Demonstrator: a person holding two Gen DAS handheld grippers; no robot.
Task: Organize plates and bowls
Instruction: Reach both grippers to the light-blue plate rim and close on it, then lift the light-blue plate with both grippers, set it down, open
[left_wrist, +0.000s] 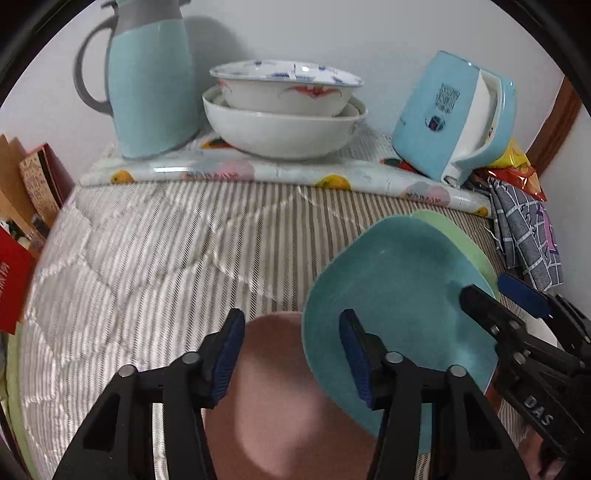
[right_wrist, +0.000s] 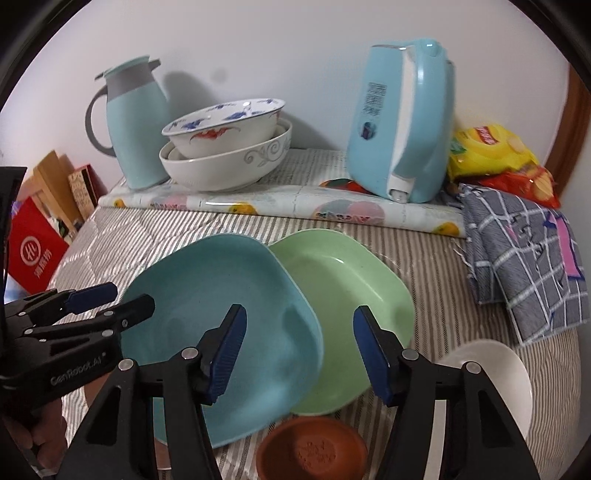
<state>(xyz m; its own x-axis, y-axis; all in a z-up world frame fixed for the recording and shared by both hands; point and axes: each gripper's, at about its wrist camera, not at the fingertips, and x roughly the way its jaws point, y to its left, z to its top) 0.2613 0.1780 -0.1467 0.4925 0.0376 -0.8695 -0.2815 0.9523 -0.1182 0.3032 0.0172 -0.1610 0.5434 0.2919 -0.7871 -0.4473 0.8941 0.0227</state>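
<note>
A teal plate lies tilted, its right edge over a light green plate on the striped cloth. It also shows in the left wrist view, with the green plate behind it. A pink plate lies under my left gripper, which is open and empty. My right gripper is open and empty above both plates. A brown dish and a white bowl sit near it. Stacked bowls stand at the back.
A teal thermos jug and a blue kettle stand on a fruit-print mat by the wall. A grey checked cloth and snack bags lie right. Boxes stand left.
</note>
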